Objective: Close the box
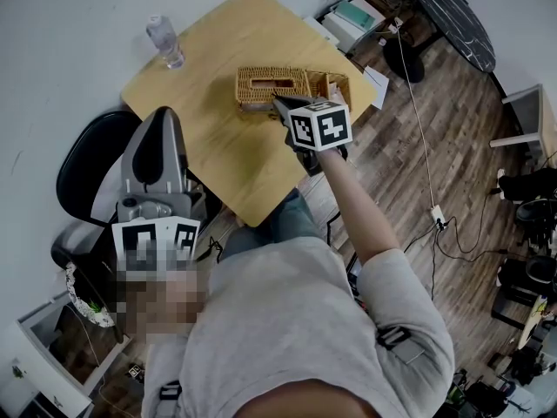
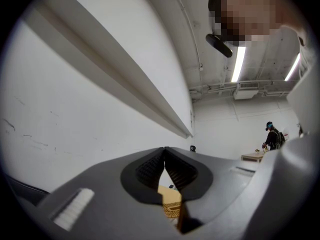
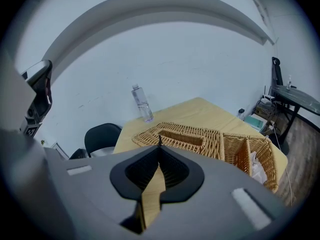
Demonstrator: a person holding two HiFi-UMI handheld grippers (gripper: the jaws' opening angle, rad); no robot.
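Note:
A wicker box [image 1: 333, 85] stands on the wooden table [image 1: 218, 146] with its slotted wicker lid [image 1: 271, 84] swung out flat to the left. In the right gripper view the lid [image 3: 185, 136] lies just beyond the jaws and the open box [image 3: 255, 156] shows white paper inside. My right gripper [image 1: 280, 102] is shut and holds nothing, its tips at the lid's near edge [image 3: 159, 146]. My left gripper [image 1: 164, 114] is held off the table's left corner. It is shut and empty too [image 2: 164, 149], and looks toward a wall.
A clear water bottle [image 1: 165, 42] stands at the table's far left corner, also seen in the right gripper view [image 3: 142, 104]. A black chair [image 1: 91, 159] sits left of the table. Cables and gear [image 1: 435, 216] lie on the wooden floor to the right. A person [image 2: 272, 136] stands far off.

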